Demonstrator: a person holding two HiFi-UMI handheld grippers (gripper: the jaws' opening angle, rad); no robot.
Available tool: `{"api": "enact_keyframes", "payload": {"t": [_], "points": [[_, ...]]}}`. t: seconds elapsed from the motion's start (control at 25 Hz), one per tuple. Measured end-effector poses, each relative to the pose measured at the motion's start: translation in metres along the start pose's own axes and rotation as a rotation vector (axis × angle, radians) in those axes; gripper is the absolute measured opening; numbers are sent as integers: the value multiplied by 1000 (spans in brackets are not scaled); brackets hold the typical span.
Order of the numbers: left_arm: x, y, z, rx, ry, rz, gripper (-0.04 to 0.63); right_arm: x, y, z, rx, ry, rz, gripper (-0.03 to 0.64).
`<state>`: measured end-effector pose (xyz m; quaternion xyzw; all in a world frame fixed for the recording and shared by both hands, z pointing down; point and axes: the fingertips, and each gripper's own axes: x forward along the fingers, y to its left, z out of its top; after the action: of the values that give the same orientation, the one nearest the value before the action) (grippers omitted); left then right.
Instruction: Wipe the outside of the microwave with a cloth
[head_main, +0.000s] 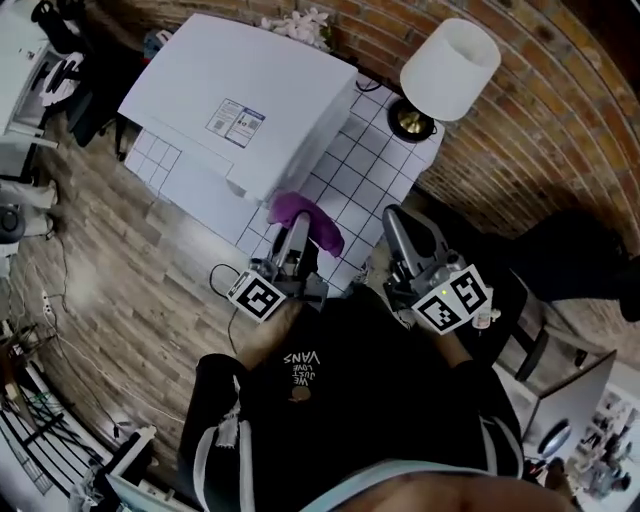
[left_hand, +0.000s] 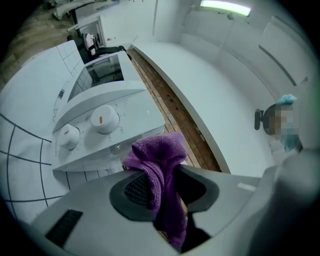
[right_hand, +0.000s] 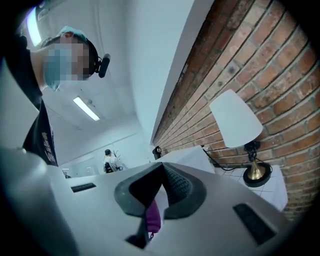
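Against a brick wall (head_main: 545, 120), a white tiled table (head_main: 352, 182) is seen with a lamp (head_main: 450, 65) at the far right. A purple cloth (head_main: 312, 220) is clamped in the left gripper (head_main: 297, 235) at the microwave's (head_main: 240, 100) near corner. The right gripper's (head_main: 396, 226) jaws are closed together, just right of the cloth.

The left claw (left_hand: 162, 186) has its two grey jaws closed on a purple cloth (left_hand: 158, 156), which bunches up above the pads and hangs down between them. Just past the cloth is the control panel of a white microwave (left_hand: 117, 102); whether the two touch cannot be told. The panel has a large knob (left_hand: 104, 119) with an orange mark and a smaller knob (left_hand: 68, 135). The microwave stands on a white gridded worktop (left_hand: 24, 167).
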<state>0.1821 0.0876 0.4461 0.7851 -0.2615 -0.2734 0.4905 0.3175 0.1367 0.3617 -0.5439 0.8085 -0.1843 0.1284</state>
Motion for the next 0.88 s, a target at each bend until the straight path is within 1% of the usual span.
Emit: {"api": "enact_keyframes", "payload": {"t": [0.12,0.24,0.44,0.64,0.76,0.88], "points": [[4,9,2,-10,-62,45,129,6,-8,-1,8,31,59,-5],[13,19,7,-28,-103,81,129,10,-14,-1,11,46,95,-5],[39,24,15,-63,-147,67,129,10,-24,3,20,52,114,-5],[83,26,3,-108,-143,11,129,-3,-43,13,19,42,79,-5],[123,27,-1,-136,-153,-39,129,-17,-58,18,26,31,33,-5],[161,30,-6,-141,-148,-65,129,-32,-72,21,54,21,-10,-5]]}}
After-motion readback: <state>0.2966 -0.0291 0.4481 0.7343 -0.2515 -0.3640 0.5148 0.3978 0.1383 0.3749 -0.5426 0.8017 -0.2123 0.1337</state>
